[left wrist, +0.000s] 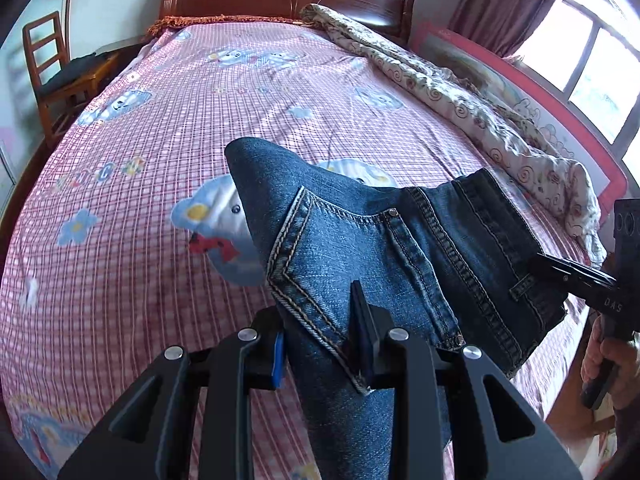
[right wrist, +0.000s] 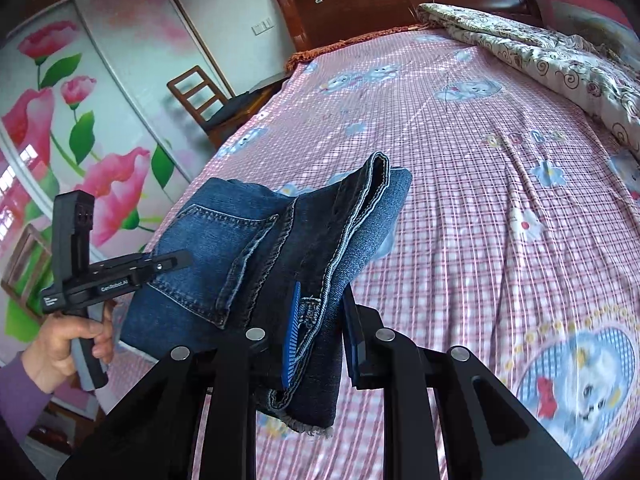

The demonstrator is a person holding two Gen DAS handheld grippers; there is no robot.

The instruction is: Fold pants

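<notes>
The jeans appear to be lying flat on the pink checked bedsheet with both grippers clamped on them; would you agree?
Not quite: both wrist views show the jeans held up above the bedsheet, not lying flat. The left gripper and right gripper are indeed clamped on them.

Black left gripper [right wrist: 176, 259], white lettering on its body; silver bolts, blue pads; purple sleeve [right wrist: 20, 404] at lower left.

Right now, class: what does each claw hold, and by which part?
Both hold the folded jeans: the left claw at the back-pocket side, the right claw at the stacked waistband and hem edge.
</notes>
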